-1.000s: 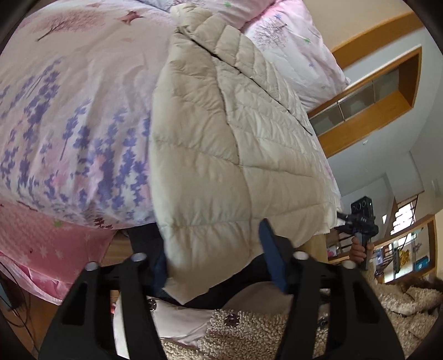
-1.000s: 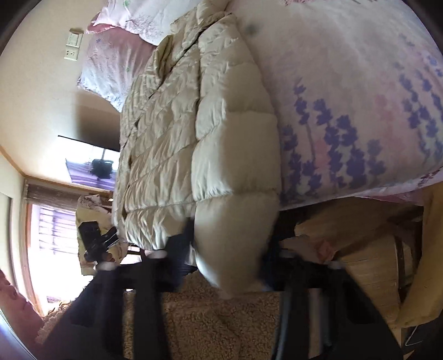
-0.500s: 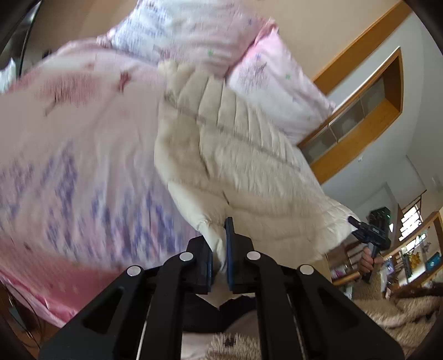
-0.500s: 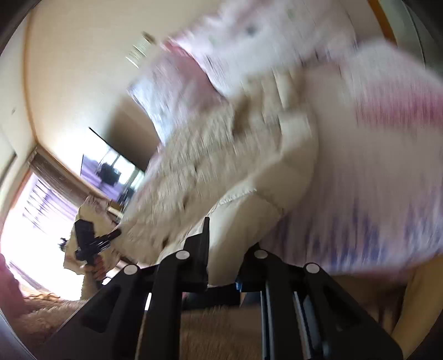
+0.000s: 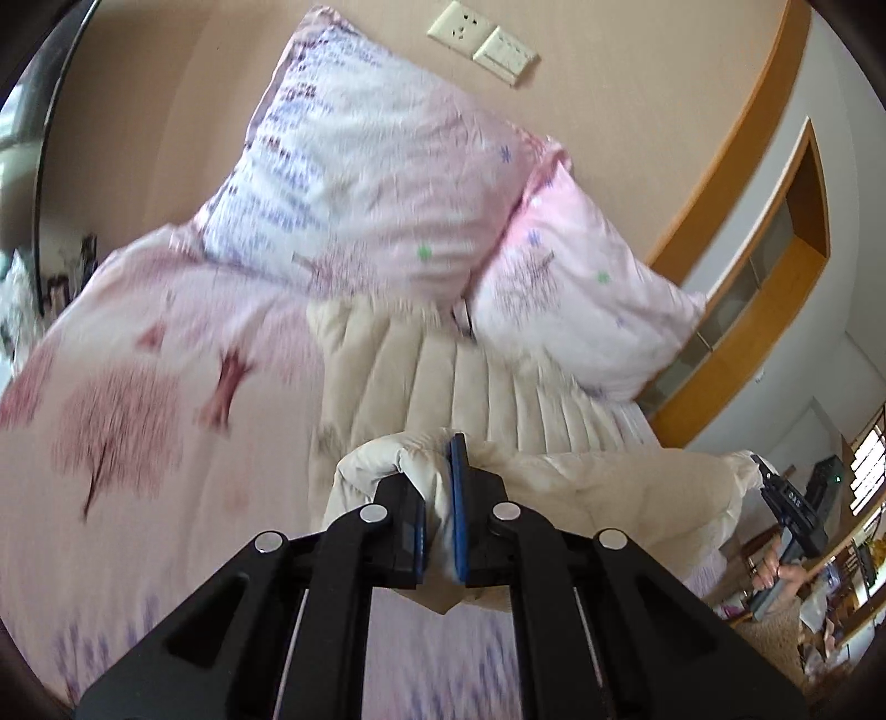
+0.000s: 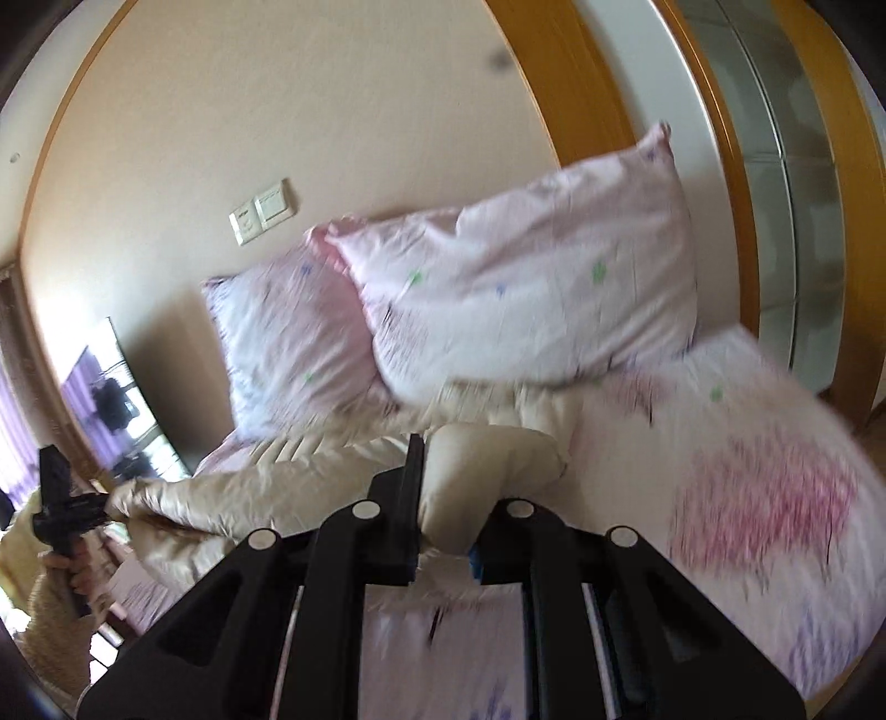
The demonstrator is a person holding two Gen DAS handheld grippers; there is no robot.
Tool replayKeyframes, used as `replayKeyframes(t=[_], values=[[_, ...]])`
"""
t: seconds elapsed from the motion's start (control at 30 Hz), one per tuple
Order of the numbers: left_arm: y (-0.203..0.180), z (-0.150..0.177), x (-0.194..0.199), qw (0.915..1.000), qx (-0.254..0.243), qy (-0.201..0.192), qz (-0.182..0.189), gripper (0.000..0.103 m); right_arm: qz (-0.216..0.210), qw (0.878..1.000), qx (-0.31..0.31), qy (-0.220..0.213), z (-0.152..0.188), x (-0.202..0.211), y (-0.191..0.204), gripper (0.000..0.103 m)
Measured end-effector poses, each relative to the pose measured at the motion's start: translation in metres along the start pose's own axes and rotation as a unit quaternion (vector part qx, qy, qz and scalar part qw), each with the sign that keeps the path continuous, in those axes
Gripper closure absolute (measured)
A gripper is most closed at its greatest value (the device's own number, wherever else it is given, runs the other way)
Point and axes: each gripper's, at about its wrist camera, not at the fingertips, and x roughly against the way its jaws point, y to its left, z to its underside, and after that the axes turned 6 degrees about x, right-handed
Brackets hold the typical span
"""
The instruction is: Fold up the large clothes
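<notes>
- My left gripper (image 5: 440,515) has its blue-padded jaws clamped on a puffy corner of the cream quilted down jacket (image 5: 498,399), the fabric bunched between the pads.
- My right gripper (image 6: 443,498) is pinched tight on another padded corner of the same jacket, which bulges up over its black fingers (image 6: 412,471).
- Between the two grips the jacket's near edge hangs lifted in a band, while its far part lies flat on the bed.
- The jacket rests on a pink bedsheet printed with trees and purple flowers (image 5: 138,387), on the right side of the bed as seen from my left gripper.
- Two pink-and-white patterned pillows (image 5: 387,183) lean against the wall at the far end, touching the jacket's far edge.
- Above them, two cream wall switch plates (image 5: 482,41) sit on the beige wall.
- An orange wooden frame (image 6: 720,166) stands to the right of the bed.
</notes>
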Motion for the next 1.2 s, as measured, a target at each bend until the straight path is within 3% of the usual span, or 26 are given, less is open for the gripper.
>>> replayKeyframes(t=[0.17,0.33,0.6,0.7,0.83,0.93,1.03,1.1,1.17,1.2], values=[[0.001,-0.049,-0.045,1.0000,0.003,-0.002,-0.008,0.097,0.022,1.000,-0.005,0.000,-0.030,-0.057,-0.011,0.090],[0.022,-0.080,-0.100,0.9994,0.032,0.008,-0.014,0.097,0.030,0.999,-0.032,0.019,-0.040,-0.120,-0.031,0.089],[0.070,-0.101,-0.181,0.9918,0.114,0.054,-0.016,0.097,0.060,0.987,-0.100,0.112,-0.030,-0.236,-0.068,0.089],[0.086,-0.102,-0.198,0.9860,0.153,0.065,0.000,0.097,0.062,0.978,-0.141,0.139,-0.024,-0.266,-0.083,0.082],[0.092,-0.106,-0.208,0.9820,0.174,0.071,0.014,0.096,0.042,0.966,-0.204,0.155,-0.021,-0.293,-0.101,0.052],[0.097,-0.110,-0.213,0.9770,0.200,0.069,0.027,0.086,0.033,0.957,-0.246,0.149,-0.022,-0.304,-0.116,0.041],[0.104,-0.115,-0.211,0.9711,0.226,0.063,0.041,0.071,0.042,0.956,-0.265,0.121,-0.027,-0.295,-0.128,0.040],[0.107,-0.118,-0.199,0.9707,0.231,0.044,0.049,0.059,0.059,0.960,-0.253,0.106,-0.032,-0.281,-0.132,0.039],[0.107,-0.122,-0.188,0.9740,0.222,0.025,0.039,0.035,0.079,0.968,-0.212,0.109,-0.036,-0.269,-0.130,0.039],[0.106,-0.124,-0.184,0.9762,0.214,0.019,0.029,0.034,0.086,0.970,-0.197,0.116,-0.036,-0.267,-0.128,0.039]])
